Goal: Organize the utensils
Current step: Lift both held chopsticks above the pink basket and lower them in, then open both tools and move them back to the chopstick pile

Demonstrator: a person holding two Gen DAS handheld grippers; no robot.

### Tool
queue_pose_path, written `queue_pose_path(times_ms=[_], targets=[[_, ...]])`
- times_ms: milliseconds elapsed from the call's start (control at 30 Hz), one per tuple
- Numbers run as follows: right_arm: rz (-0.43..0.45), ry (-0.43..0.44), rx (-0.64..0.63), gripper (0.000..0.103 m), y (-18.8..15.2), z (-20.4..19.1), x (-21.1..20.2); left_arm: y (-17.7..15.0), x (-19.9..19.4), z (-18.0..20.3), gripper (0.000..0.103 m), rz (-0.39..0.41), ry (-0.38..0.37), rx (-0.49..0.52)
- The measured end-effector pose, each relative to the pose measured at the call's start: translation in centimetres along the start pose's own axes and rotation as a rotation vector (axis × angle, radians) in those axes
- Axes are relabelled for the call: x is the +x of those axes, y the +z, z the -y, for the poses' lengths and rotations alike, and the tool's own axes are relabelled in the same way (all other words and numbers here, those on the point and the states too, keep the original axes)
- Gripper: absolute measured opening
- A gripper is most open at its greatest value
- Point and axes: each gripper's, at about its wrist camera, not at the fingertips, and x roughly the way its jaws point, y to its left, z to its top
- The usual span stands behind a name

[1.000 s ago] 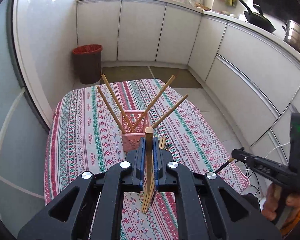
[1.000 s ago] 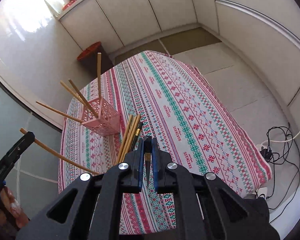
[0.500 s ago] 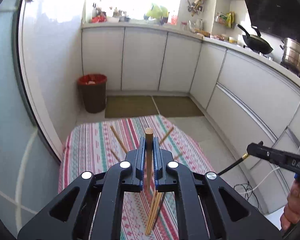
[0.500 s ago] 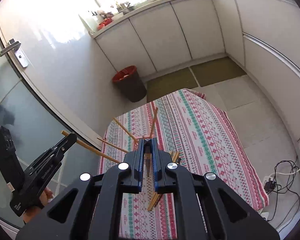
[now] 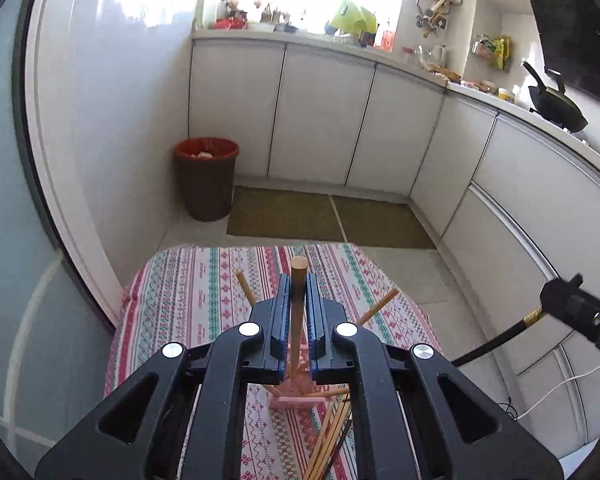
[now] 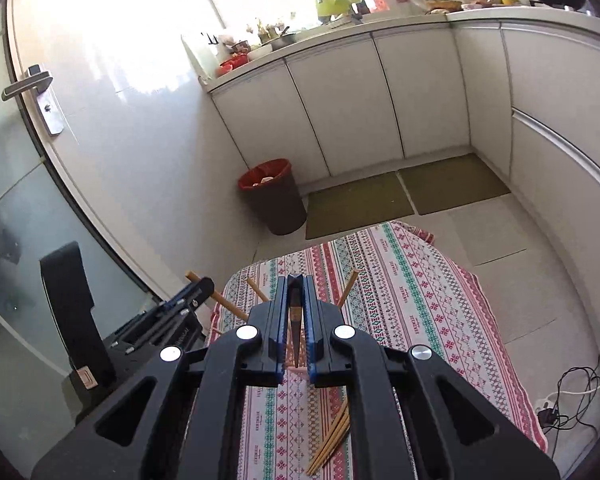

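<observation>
Trouble may come at the pink basket [image 5: 296,394]: left gripper [image 5: 299,292] is clamped on a wooden chopstick [image 5: 299,300], right gripper [image 6: 296,296] on a dark chopstick [image 6: 296,320], both high above the table [image 6: 400,292]. Lowered crooked, either could knock the leaning sticks [image 5: 374,308] and tip it.

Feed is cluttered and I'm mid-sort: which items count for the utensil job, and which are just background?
Job: wooden chopstick in left tool; dark chopstick in right tool; pink holder; loose chopsticks.
Background: bin; wok; floor mats; cables.
</observation>
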Motion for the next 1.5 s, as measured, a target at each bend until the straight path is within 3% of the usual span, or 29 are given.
queue_pose_path(times_ms=[100,367,800,1000,1067,1133,1233,1333,1400,1433,1500], targets=[[-0.023,-0.021,0.004,0.007,-0.1,0.3,2.1,-1.0,0.7,-1.2,0.020,-0.032,0.002,-0.042],[-0.048,-0.077,-0.001,0.007,-0.6,0.1,6.0,0.6,-5.0,-4.2,0.042,0.151,0.006,-0.152],[-0.080,-0.103,-0.015,0.011,-1.6,-0.9,10.7,0.4,-4.7,-4.6,0.043,0.120,0.044,-0.139],[-0.054,-0.122,-0.029,0.011,-1.5,-0.6,8.4,0.0,-4.7,-4.2,0.044,0.090,0.062,-0.120],[-0.045,-0.127,-0.026,0.011,-1.6,-0.3,7.2,-0.4,-5.1,-3.7,0.048,0.090,0.068,-0.100],[-0.031,-0.128,-0.020,0.016,-2.0,0.4,5.8,-1.1,-5.5,-3.0,0.059,0.090,0.074,-0.078],[-0.006,-0.130,0.005,0.041,-3.1,2.1,3.6,-2.8,-5.4,-2.1,0.068,0.056,0.078,-0.039],[0.027,-0.152,0.048,0.058,-5.0,4.6,1.5,-4.9,-4.0,-0.9,0.074,-0.024,0.082,0.015],[0.039,-0.182,0.066,0.079,-6.5,6.2,0.6,-6.5,-2.5,-0.1,0.078,-0.092,0.090,0.045],[0.043,-0.193,0.075,0.082,-7.1,7.0,0.3,-7.3,-1.7,0.2,0.083,-0.135,0.087,0.060],[0.024,-0.216,0.080,0.090,-8.9,8.8,0.1,-8.8,-0.1,0.9,0.084,-0.211,0.075,0.088]])
